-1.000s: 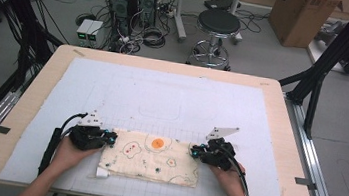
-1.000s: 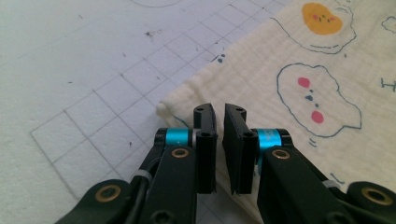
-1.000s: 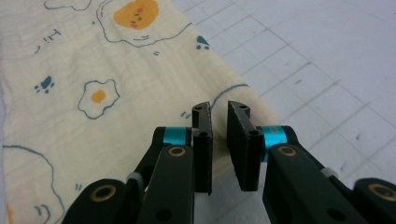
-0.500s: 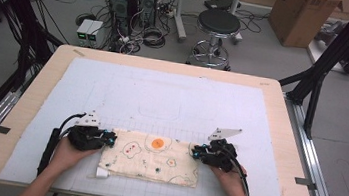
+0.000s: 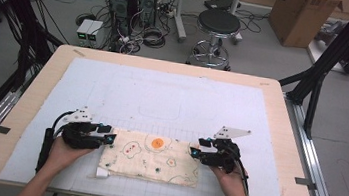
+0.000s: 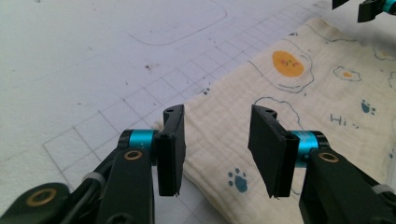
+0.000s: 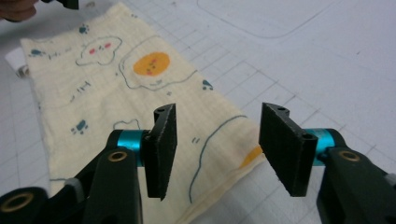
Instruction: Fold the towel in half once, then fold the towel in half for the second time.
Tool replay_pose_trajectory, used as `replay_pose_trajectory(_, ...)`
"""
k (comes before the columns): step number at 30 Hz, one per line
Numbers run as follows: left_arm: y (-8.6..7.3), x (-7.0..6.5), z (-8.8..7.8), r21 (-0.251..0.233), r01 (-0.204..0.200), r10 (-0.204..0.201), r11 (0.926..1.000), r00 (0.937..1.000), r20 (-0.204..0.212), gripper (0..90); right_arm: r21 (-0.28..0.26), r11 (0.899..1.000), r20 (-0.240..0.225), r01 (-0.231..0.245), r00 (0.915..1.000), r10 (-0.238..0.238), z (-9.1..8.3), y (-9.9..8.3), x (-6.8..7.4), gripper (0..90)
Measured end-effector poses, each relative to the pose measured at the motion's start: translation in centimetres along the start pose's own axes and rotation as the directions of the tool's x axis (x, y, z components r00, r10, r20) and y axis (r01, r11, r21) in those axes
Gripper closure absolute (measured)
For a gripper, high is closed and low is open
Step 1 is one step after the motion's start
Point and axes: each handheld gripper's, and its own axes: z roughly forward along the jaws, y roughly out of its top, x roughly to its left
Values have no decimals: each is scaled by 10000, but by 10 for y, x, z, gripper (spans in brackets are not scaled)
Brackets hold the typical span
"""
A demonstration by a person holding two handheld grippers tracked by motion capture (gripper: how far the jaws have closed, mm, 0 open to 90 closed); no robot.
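A folded cream cloth (image 5: 151, 157) printed with fried eggs and paw marks lies flat near the front of the white gridded mat (image 5: 162, 96). My left gripper (image 5: 107, 137) is at the cloth's left end. Its jaws have just been opening and stand apart over the cloth's corner (image 6: 219, 135) without pressing it. My right gripper (image 5: 196, 152) is at the right end of the cloth (image 7: 140, 93). Its jaws have likewise just been opening and stand wide above the cloth's edge, gripping nothing. In the left gripper view my left gripper (image 6: 217, 149) hovers over the fabric. In the right gripper view my right gripper (image 7: 219, 151) does the same.
A white label tab (image 5: 103, 173) sticks out at the cloth's front left corner. The mat covers a wooden table (image 5: 25, 105) with a black frame around it. Beyond the far edge are a stool (image 5: 218, 23), computer towers (image 5: 124, 1) and cardboard boxes (image 5: 304, 13).
Both grippers' jaws look slightly further apart at the cloth's ends than in the earlier frames. The hands and the cloth have stayed where they were.
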Motion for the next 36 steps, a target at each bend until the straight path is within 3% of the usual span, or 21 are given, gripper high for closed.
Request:
replay_pose_trajectory(5, 0, 1, -1, -139, 63, -63, 9999, 10000, 7, 518, -205, 9998, 124, -5, 9999, 8, -4, 3, 1, 405)
replay_pose_trajectory(24, 1, 1, -1, -33, -49, 49, 10000, 9999, -137, 509, -44, 9999, 170, 132, 9998, -131, -1, 4, 2, 392)
replay_pose_trajectory(31, 2, 7, 2, -244, 233, -249, 9994, 9976, -651, 482, 80, 9999, 333, -82, 9994, 79, 3, 5, -6, 393)
replay_pose_trajectory(36, 3, 15, 5, -555, 802, -863, 9952, 9893, -1173, 493, 315, 9995, 646, -104, 9979, 83, 9, 6, -9, 402)
